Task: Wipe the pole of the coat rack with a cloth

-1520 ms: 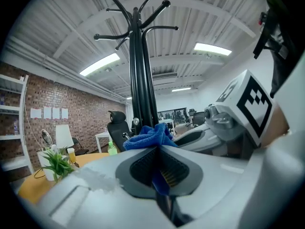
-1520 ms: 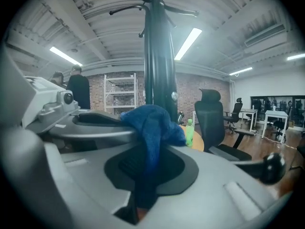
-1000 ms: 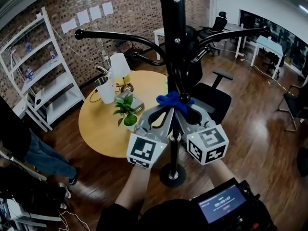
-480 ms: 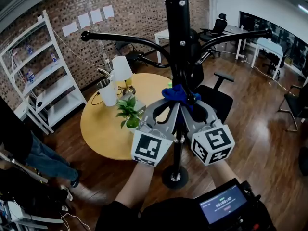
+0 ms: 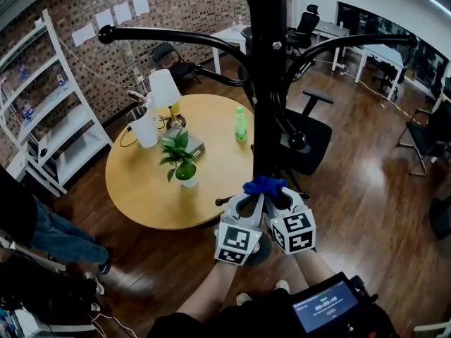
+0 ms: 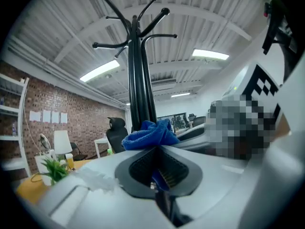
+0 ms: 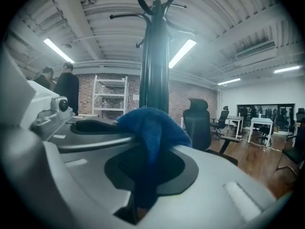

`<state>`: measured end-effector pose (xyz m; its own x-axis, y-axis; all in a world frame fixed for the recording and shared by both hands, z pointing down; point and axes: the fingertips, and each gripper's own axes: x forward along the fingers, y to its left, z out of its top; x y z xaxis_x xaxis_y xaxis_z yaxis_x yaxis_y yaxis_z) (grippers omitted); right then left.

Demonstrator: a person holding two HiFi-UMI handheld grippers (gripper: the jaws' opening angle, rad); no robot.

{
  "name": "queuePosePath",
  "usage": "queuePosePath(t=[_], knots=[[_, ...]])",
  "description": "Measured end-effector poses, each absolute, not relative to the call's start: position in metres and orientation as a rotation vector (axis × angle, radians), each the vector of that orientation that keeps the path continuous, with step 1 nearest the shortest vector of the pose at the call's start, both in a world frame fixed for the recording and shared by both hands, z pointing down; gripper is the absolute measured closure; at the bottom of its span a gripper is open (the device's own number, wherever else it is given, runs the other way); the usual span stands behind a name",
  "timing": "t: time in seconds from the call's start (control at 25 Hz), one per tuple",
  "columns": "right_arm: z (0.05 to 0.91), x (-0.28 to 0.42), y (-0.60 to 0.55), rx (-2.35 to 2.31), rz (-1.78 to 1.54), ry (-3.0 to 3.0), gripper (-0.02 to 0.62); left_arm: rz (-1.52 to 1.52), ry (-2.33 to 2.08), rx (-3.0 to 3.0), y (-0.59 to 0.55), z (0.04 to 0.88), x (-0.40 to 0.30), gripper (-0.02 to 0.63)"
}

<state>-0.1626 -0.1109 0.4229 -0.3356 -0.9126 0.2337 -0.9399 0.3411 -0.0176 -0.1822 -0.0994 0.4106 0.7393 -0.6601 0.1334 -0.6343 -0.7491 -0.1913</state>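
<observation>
Both grippers work low on the coat rack pole [image 5: 266, 83], well below its hook arms [image 5: 169, 37]. L gripper [image 5: 249, 200] sits just left of the pole and R gripper [image 5: 279, 197] just right of it. Their tips angle in twd each other, w/ the blue cloth [image 5: 264, 185] bunched betw. them on the pole's near side. L gripper view: jaws drawn to a narrow slit, pinching a fold of cloth; the rest puffs up over the tips, right in front of the pole. R gripper view: jaws likewise clamped on the cloth, a strip hanging down thru the gap, the bulk mounded over the tips w/ the pole rising directly behind. Can't tell how far the cloth goes round the pole's back. Left of the pole is a round wooden table [image 5: 141, 189]. On it the green bottle [image 5: 241, 124] stands nearest the pole, the potted plant [image 5: 180, 164] further left, and the lamp [image 5: 163, 90] & jug [image 5: 146, 127] beyond that. A black office chair [image 5: 310, 136] is just right of the pole, behind it. White shelving [image 5: 56, 118] stands far left of the pole, by the brick wall [image 5: 84, 5].
</observation>
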Motion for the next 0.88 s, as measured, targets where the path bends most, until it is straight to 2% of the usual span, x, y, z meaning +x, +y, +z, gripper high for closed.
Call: queuePosePath(t=[0.4,0.68,0.88], knots=[[0.504,-0.161,-0.086,1.555,0.407,-2.382,0.546,-0.586,1.001,-2.933,-0.070,0.511,-0.178,0.606],[0.518,-0.166,-0.075,1.475,0.413,-2.483,0.546,-0.630,1.056,-2.919,-0.056,0.521,-0.182,0.606],[0.518,-0.165,-0.078,1.507,0.250,-2.441,0.546,-0.572,1.011,-2.929,-0.063,0.519,-0.188,0.606]])
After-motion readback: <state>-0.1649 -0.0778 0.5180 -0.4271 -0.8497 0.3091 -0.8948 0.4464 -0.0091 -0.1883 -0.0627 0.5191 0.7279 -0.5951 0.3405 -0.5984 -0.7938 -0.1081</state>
